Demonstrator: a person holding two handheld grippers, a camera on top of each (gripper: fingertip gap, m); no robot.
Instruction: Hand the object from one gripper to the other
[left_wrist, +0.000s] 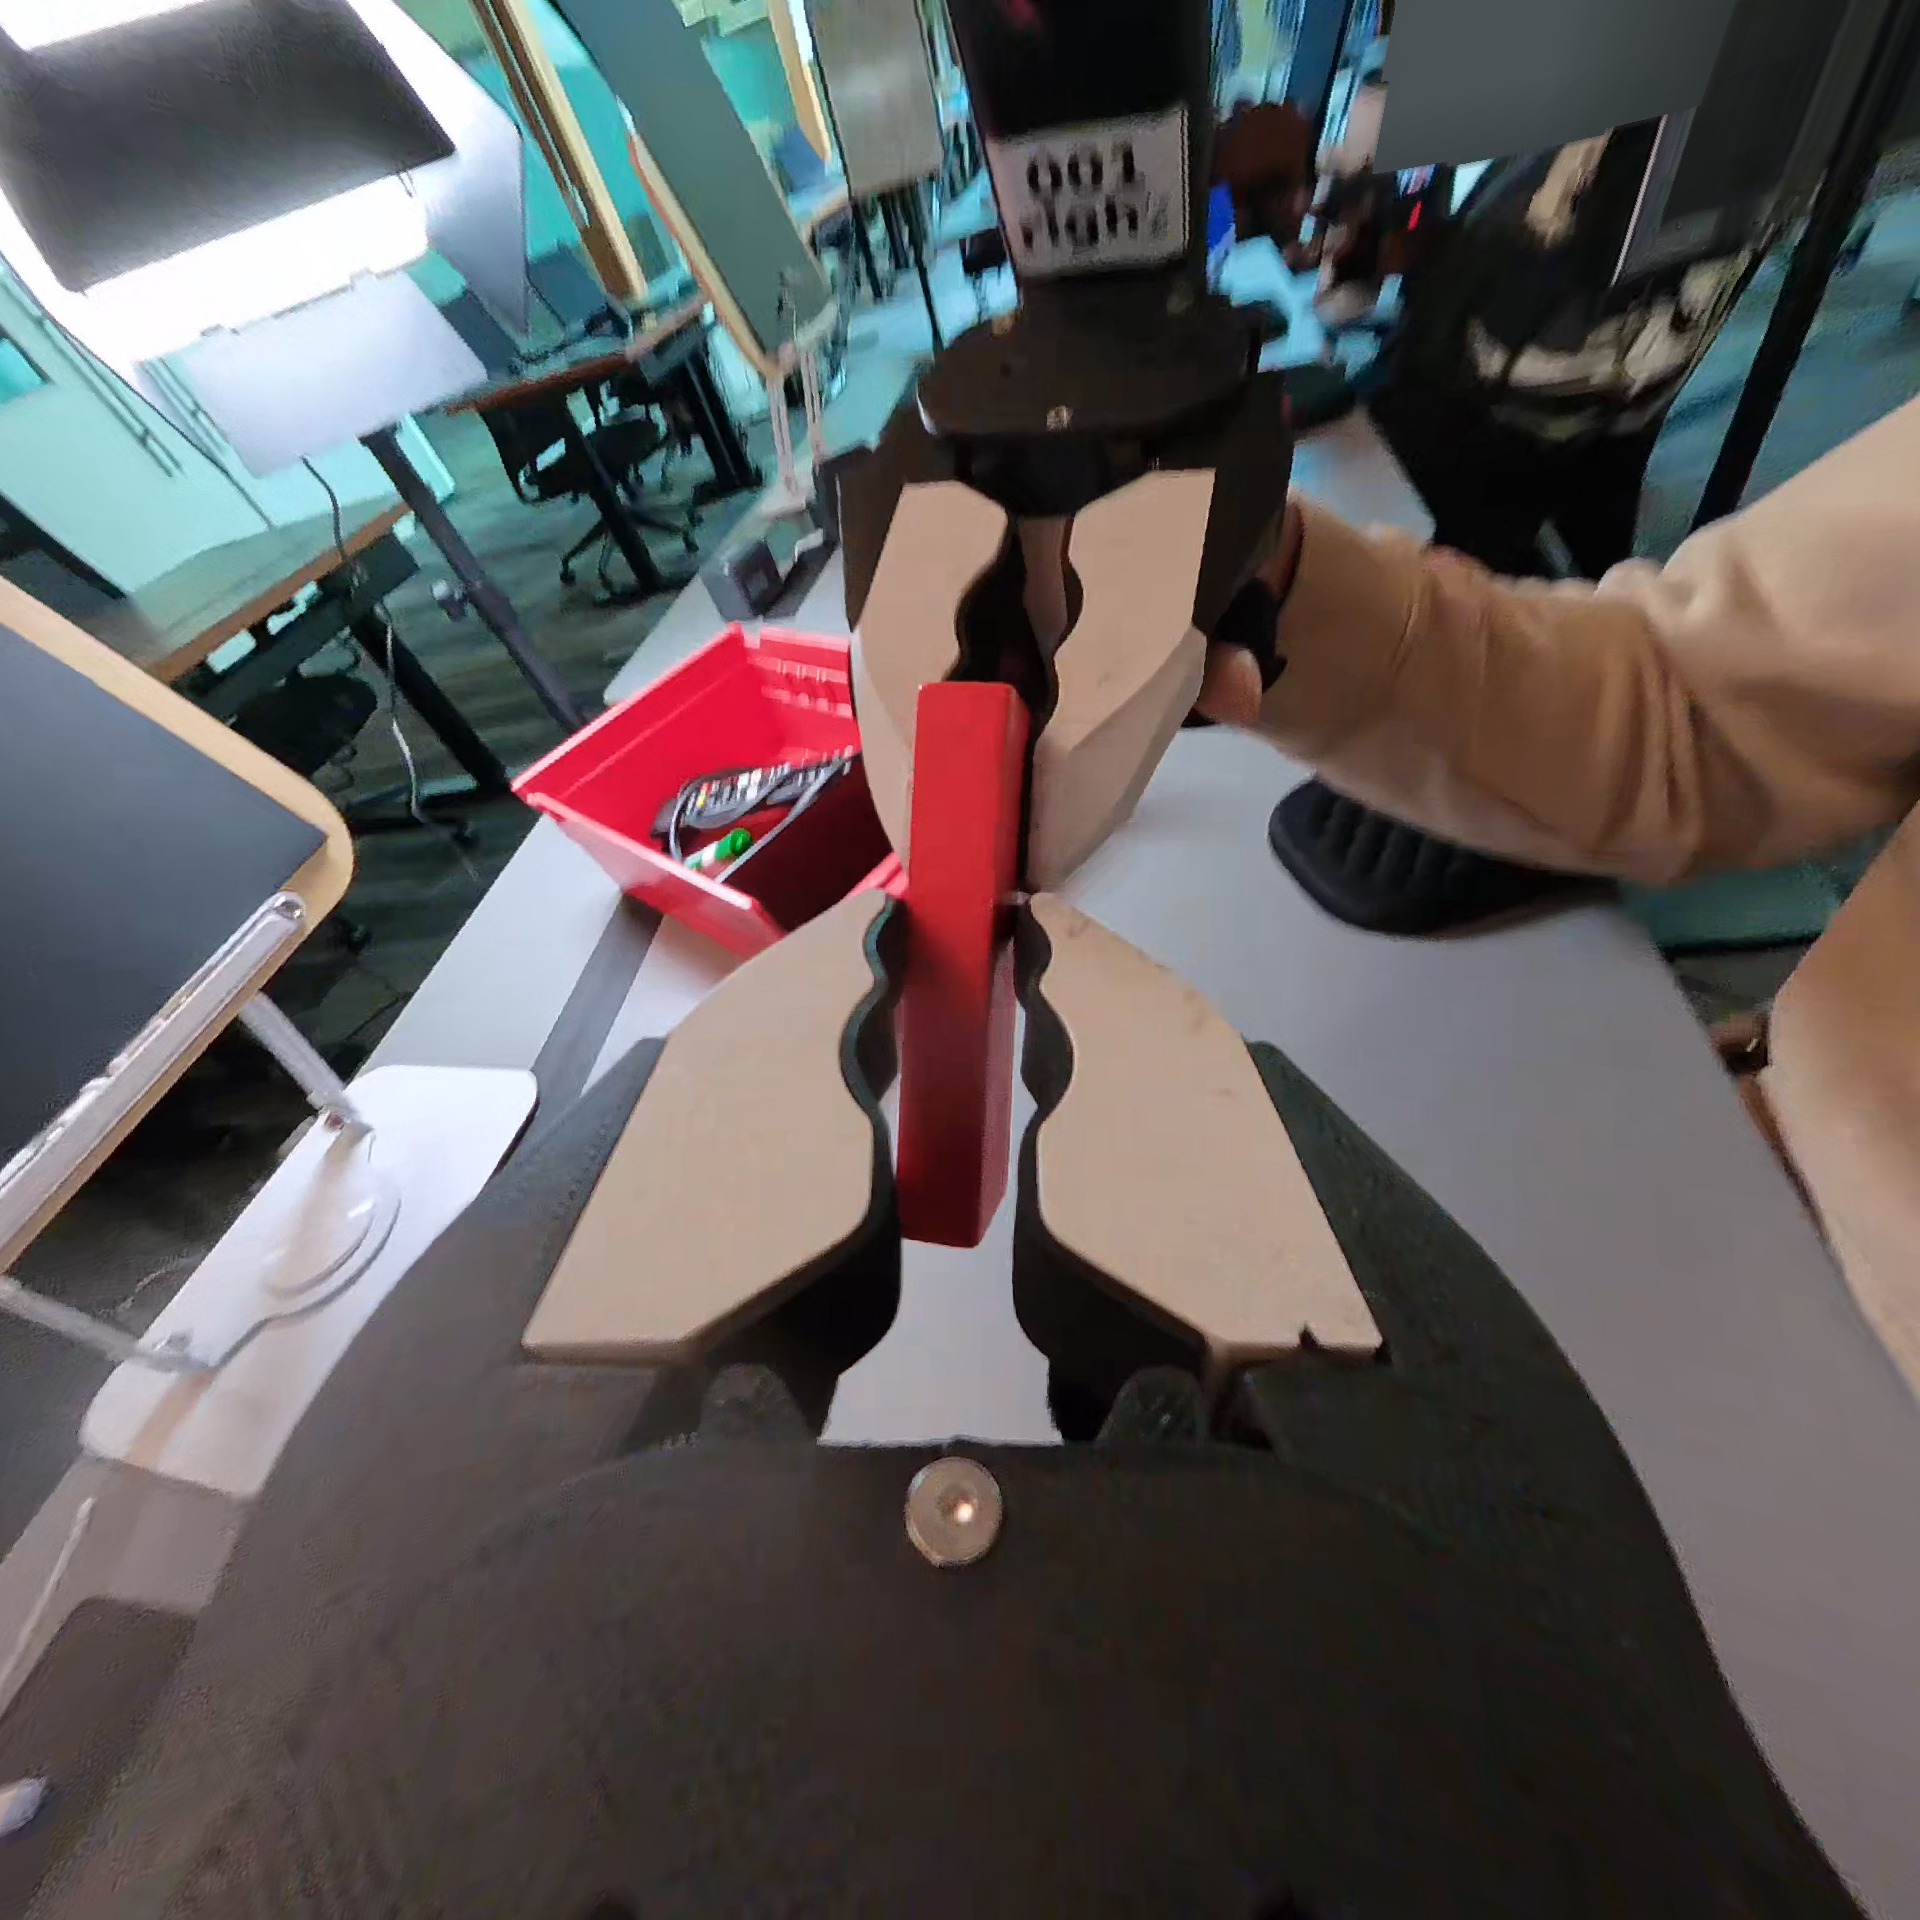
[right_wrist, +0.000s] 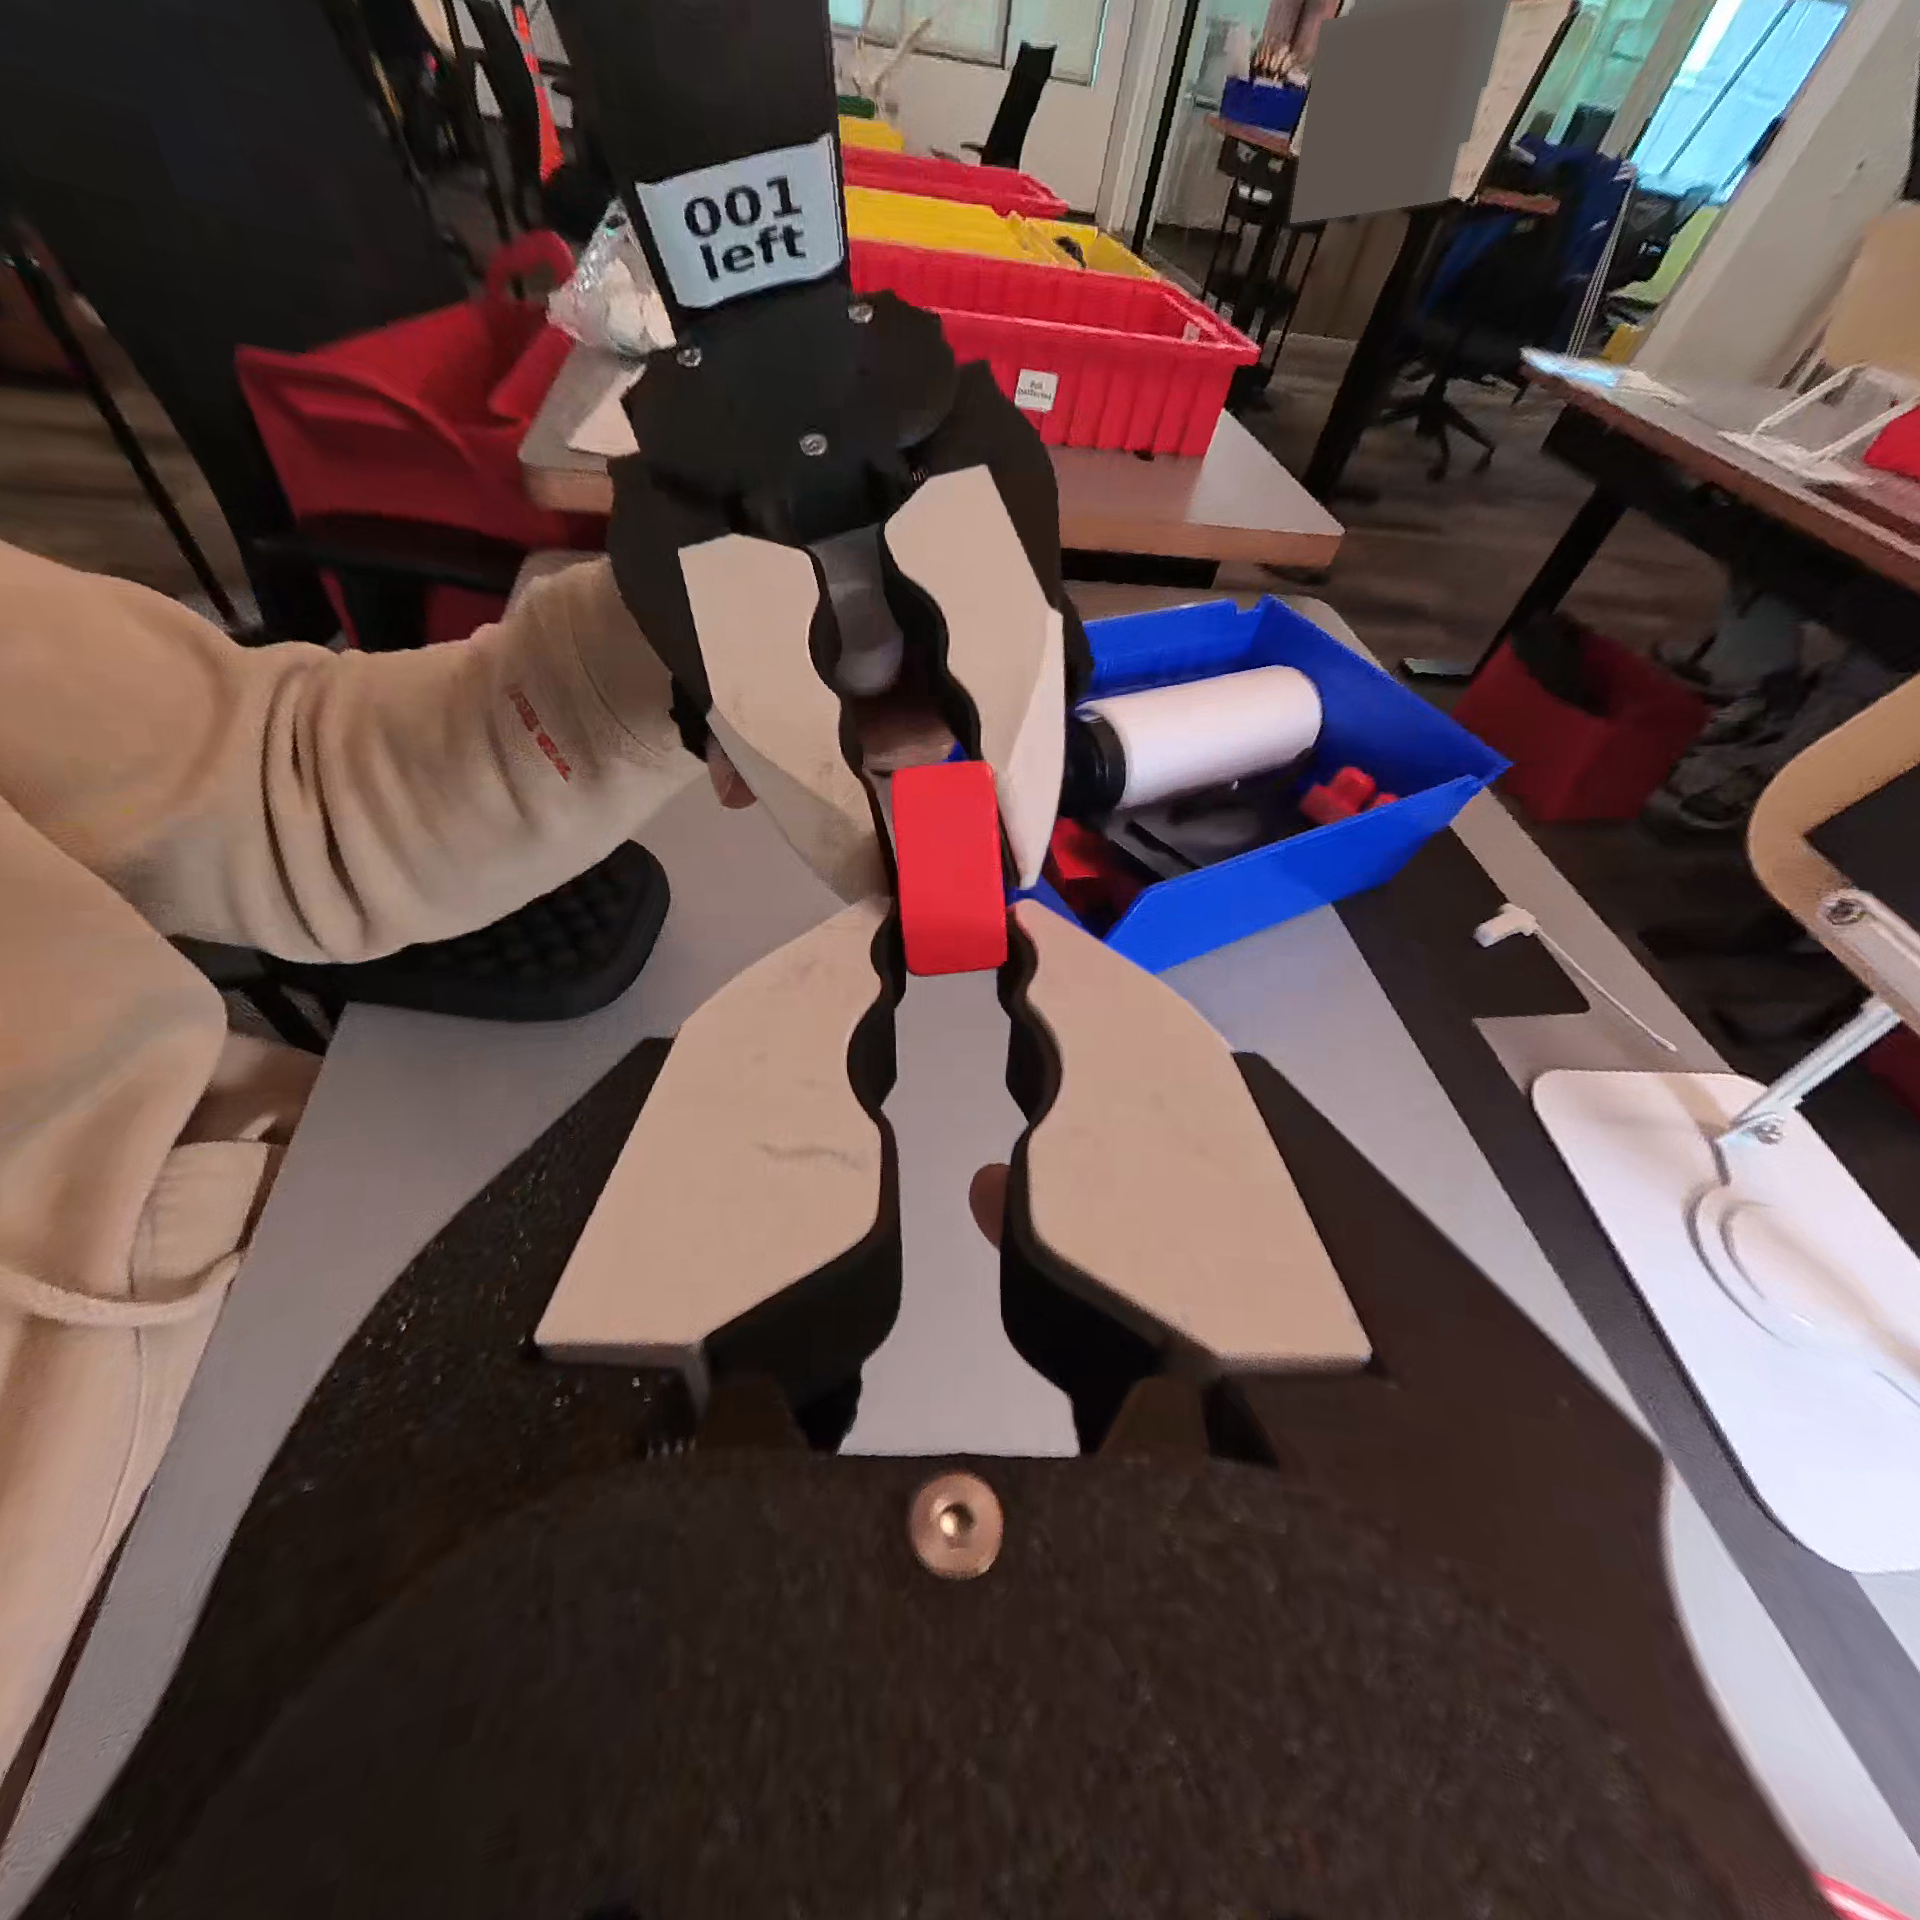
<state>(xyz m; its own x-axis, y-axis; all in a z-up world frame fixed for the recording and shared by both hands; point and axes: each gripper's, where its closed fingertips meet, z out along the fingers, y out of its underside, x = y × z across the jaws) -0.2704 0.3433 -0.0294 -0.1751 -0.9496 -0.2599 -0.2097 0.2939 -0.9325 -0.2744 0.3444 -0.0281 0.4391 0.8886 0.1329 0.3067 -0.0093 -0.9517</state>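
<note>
Grey worktop (left_wrist: 1351, 1039) fills the lower frame. Blue bin (right_wrist: 1299, 852) sits centre right in the right wrist view; red bin (left_wrist: 707, 790) sits centre left in the left wrist view. Left hand-held gripper (left_wrist: 956, 914) clamps the red block (left_wrist: 956, 987) at frame centre. Right hand-held gripper (right_wrist: 954, 914) also closes on the block's far end, fingertips (right_wrist: 852, 925) touching it.

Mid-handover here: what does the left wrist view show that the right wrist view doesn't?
Only the left wrist view: a red bin holding a remote control, and the red block's full length between the left tool's fingers. Only the right wrist view: a blue bin holding a white cylinder. Both: the block, both tools meeting on it, the right tool, the grey table.
</note>
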